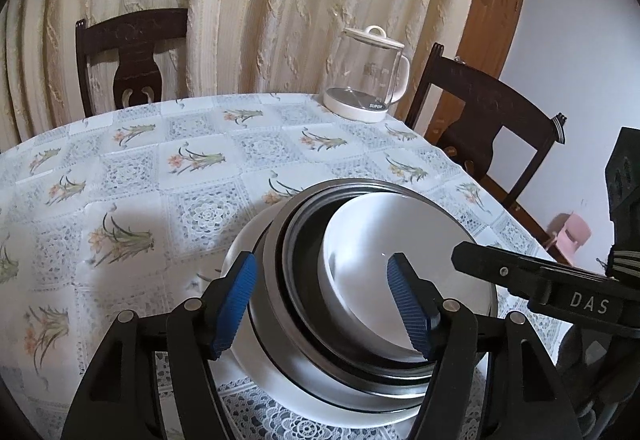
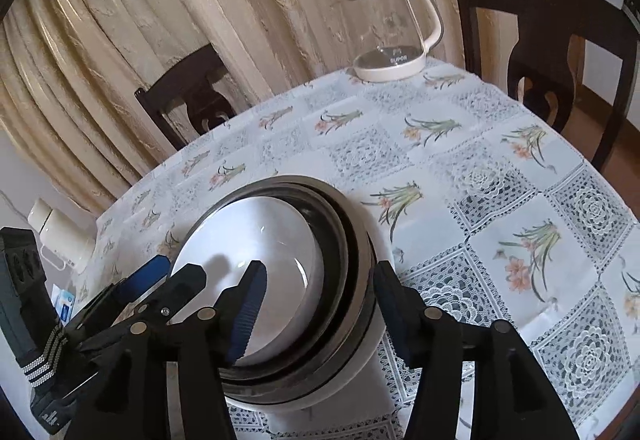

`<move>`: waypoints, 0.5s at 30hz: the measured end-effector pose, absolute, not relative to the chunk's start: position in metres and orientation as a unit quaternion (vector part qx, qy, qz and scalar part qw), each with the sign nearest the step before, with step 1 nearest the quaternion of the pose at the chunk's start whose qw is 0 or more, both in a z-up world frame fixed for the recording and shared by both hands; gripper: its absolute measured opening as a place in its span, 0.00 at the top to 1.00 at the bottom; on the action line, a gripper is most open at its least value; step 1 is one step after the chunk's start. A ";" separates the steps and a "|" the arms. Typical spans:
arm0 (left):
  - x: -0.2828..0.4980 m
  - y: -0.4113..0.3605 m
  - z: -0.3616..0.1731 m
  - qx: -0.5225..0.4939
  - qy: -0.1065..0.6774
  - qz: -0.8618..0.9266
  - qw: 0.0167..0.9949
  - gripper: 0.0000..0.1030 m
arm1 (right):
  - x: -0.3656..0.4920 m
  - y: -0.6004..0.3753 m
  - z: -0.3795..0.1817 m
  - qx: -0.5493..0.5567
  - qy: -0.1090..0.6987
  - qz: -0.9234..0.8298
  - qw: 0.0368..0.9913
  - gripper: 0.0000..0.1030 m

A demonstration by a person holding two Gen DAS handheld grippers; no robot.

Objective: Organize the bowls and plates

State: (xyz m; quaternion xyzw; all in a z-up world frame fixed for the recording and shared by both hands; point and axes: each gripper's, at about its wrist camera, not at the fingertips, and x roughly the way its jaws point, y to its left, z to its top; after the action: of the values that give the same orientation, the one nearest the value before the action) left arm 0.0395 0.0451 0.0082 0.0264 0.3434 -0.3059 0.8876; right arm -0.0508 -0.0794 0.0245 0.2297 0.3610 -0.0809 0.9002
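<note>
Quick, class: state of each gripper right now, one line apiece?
Left gripper: jaws open, straddling the near rim of the stacked bowls, gripping nothing.
Right gripper: jaws open, straddling the stack's rim, gripping nothing.

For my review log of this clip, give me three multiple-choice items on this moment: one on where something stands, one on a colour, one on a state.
1. Where does the glass kettle stand?
A. at the far edge of the table, near a dark chair
B. inside the stacked bowls
C. on the floor

2. What colour are the pads on the left gripper fingers?
A. red
B. blue
C. yellow

3. How does the right gripper stand at the stacked bowls?
A. shut, far from them
B. open, jaws either side of the stack's rim
C. holding the kettle

Answers: 1 A, the kettle sits on the patterned tablecloth at the far side, beside the chair. 2 B, both ribbed pads are blue. 3 B, one finger is over the white bowl, the other outside the rim.
</note>
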 end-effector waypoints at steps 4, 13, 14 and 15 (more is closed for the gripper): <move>0.034 0.048 0.011 0.035 0.331 -0.301 0.893 0.28 | -0.063 -0.078 0.024 0.214 0.341 -0.097 0.910 0.34; 0.011 0.057 0.015 0.060 0.298 -0.283 0.910 0.15 | -0.098 -0.079 0.013 0.211 0.308 -0.118 0.920 0.19; 0.009 0.058 0.016 0.061 0.294 -0.281 0.911 0.15 | -0.101 -0.078 0.013 0.208 0.305 -0.119 0.922 0.19; 0.006 0.059 0.016 0.062 0.291 -0.280 0.913 0.14 | -0.103 -0.077 0.013 0.205 0.305 -0.119 0.923 0.19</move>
State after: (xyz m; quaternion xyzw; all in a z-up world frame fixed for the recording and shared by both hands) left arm 0.0064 0.0591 0.0163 0.0623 0.2914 -0.2796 0.9127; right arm -0.1025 -0.0765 0.0135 0.2048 0.3047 -0.1189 0.9225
